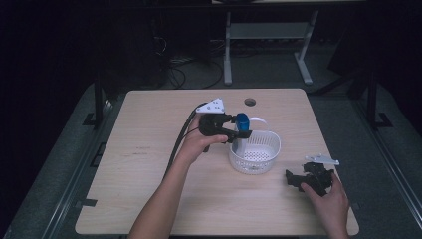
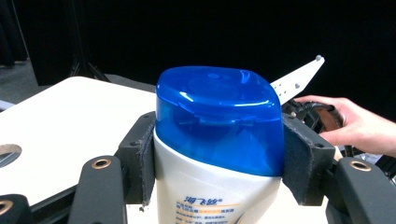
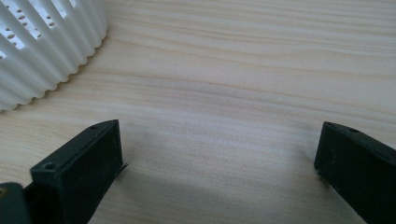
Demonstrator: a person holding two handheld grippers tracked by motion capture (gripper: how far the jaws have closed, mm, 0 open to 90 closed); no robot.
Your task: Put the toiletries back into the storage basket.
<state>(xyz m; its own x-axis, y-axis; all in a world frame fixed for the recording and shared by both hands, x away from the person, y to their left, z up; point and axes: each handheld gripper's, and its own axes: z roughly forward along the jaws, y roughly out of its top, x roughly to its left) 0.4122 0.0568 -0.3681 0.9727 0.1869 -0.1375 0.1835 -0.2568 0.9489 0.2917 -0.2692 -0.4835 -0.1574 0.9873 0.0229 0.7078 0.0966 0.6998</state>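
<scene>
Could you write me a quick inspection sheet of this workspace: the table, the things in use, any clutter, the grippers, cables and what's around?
Surface: pale wooden table, round hole near the far edge.
Job's things: white bottle with blue cap, upright above the white slotted basket.
Clutter: nothing seen.
Grippers: left gripper shut on the bottle; right gripper open, low over bare wood beside the basket.
Cables: black cable trailing from the left gripper.
Surroundings: dark room, grey desk frame behind.
</scene>
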